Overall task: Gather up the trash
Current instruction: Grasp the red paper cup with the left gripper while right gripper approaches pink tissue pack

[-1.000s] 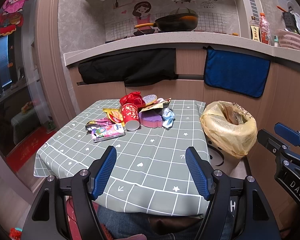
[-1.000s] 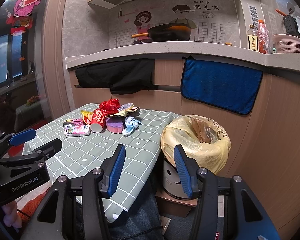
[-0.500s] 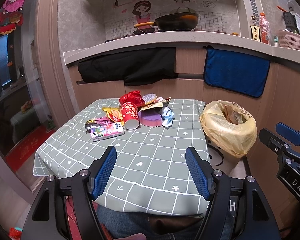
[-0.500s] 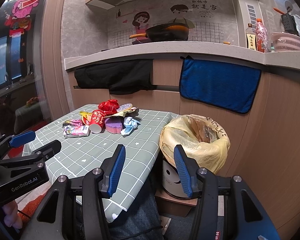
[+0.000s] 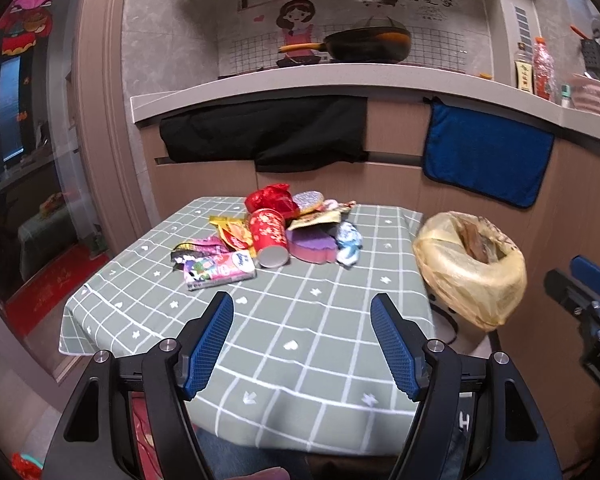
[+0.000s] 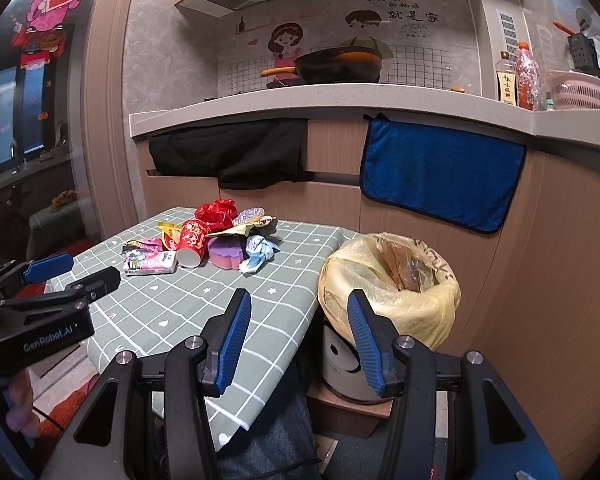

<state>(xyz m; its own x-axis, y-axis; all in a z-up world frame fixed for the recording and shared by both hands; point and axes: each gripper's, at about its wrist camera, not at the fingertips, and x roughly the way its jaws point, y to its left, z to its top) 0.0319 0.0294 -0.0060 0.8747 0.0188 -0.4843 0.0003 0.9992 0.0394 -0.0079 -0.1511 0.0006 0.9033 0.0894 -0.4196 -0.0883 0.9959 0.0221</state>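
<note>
A pile of trash lies at the far side of the green checked table [image 5: 300, 320]: a red paper cup [image 5: 269, 237] on its side, a purple sponge [image 5: 312, 243], a pink tissue pack [image 5: 219, 270], a red crumpled bag [image 5: 269, 199], wrappers and a blue-white wad [image 5: 348, 240]. The pile also shows in the right wrist view, with the cup [image 6: 191, 241] and the tissue pack [image 6: 151, 262]. A bin with a yellow bag [image 5: 470, 268] [image 6: 392, 276] stands right of the table. My left gripper [image 5: 302, 312] is open over the near table. My right gripper [image 6: 298, 306] is open at the table's right edge, beside the bin.
A kitchen counter [image 5: 340, 76] with a wok [image 5: 364, 44] runs behind the table. A black cloth [image 5: 268, 132] and a blue towel [image 5: 486, 158] hang from it. Bottles [image 6: 518, 78] and a pink basket [image 6: 580, 92] stand at the right.
Both grippers have shifted slightly, still open and empty. The trash has not moved.
</note>
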